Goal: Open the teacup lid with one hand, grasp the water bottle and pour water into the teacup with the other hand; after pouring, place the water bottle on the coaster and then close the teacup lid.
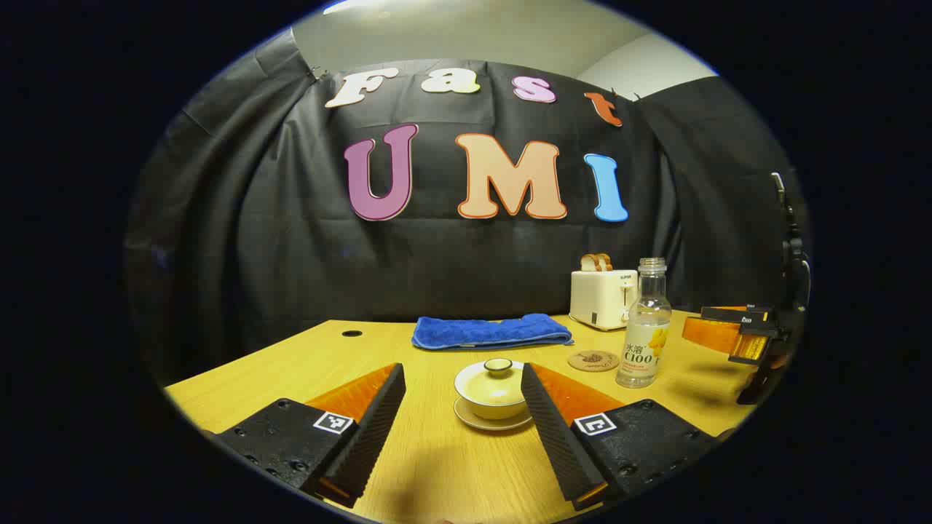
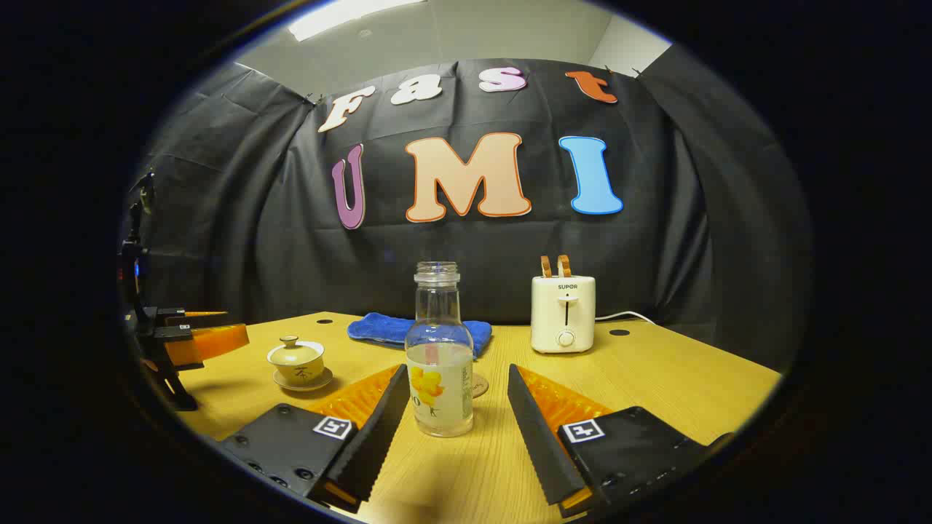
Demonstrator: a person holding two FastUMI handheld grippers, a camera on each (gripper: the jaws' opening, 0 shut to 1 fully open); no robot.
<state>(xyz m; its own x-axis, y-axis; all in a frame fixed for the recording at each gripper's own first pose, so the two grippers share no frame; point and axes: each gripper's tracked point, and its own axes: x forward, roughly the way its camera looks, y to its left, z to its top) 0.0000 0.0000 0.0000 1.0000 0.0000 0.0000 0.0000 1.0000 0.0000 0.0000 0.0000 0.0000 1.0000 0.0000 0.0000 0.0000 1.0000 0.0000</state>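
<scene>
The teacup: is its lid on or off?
On. The lid sits on the teacup, knob up, saucer beneath.

Screwed gripper (image 1: 463, 393) bodies — square coded tags

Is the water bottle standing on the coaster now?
No, the water bottle stands on the table, beside the coaster.
</scene>
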